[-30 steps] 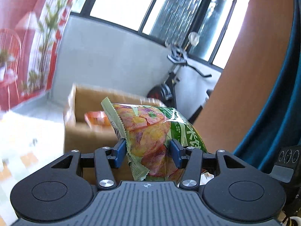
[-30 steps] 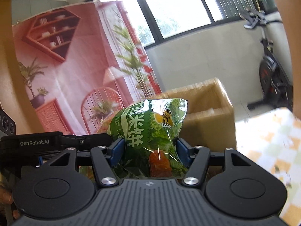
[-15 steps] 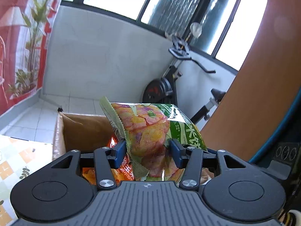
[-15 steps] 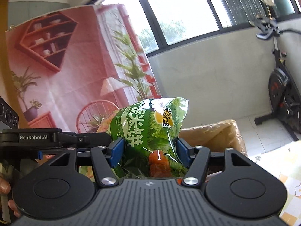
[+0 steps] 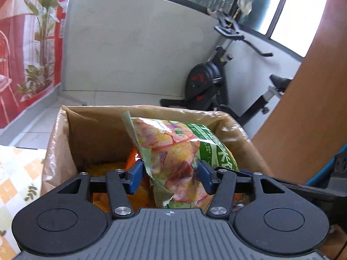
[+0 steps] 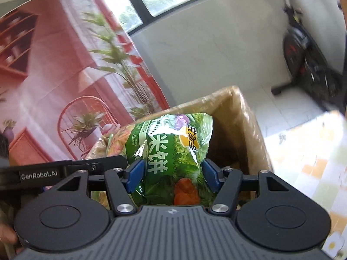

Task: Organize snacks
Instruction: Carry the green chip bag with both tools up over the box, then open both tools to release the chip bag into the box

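Note:
My left gripper [image 5: 170,174] is shut on a green rice-cracker bag with pink and yellow chips printed on it [image 5: 173,149], held over the open cardboard box [image 5: 93,130]. Orange snack packs [image 5: 132,158] lie inside the box. My right gripper [image 6: 172,174] is shut on a green vegetable-print rice-cracker bag [image 6: 173,149], also over the same box [image 6: 243,117]. The left gripper's body [image 6: 54,172] shows at the left of the right wrist view, close beside the right one.
A checkered tablecloth [image 5: 15,171] lies left of the box and shows in the right wrist view [image 6: 314,156] to its right. An exercise bike [image 5: 214,80] stands behind by the white wall. A brown panel [image 5: 308,108] is at the right.
Both grippers have moved forward and tipped down over the box, so its inside now shows beneath the two bags. Both bags stay gripped.

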`<state>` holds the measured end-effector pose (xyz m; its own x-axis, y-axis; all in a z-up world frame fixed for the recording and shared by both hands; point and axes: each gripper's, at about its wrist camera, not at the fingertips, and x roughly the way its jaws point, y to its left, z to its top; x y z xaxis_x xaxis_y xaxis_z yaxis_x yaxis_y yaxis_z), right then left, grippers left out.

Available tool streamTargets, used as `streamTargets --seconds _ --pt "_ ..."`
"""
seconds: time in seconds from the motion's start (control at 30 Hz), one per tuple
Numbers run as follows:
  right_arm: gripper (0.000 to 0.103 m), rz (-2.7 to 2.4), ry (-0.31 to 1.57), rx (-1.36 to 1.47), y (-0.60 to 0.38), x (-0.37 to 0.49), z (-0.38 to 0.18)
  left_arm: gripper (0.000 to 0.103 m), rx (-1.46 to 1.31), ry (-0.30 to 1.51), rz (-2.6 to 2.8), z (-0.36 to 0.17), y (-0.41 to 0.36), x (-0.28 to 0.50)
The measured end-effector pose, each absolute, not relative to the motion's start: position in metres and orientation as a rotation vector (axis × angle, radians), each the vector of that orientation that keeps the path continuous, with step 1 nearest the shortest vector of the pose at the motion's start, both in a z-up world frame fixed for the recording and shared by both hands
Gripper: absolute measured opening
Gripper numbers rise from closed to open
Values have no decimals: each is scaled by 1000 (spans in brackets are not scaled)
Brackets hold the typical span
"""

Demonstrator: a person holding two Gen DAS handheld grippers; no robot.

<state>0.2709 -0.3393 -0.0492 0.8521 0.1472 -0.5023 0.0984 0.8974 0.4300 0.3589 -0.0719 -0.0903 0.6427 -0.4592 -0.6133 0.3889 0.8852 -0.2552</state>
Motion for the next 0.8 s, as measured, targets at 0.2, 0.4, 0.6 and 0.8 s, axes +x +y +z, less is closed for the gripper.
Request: streamTargets --seconds 0.2,0.4,0.6,0.8 --pt "60 1 558 441 -341 276 -45 62 -124 731 -470 -92 -60 362" --pt "45 -15 563 287 -314 281 -45 62 -39 747 -414 -92 -77 367" --pt "45 -28 620 243 -308 292 -52 63 -124 759 -436 -98 -65 368" --pt "45 -41 626 213 -300 296 -54 62 26 648 -430 -85 -82 334"
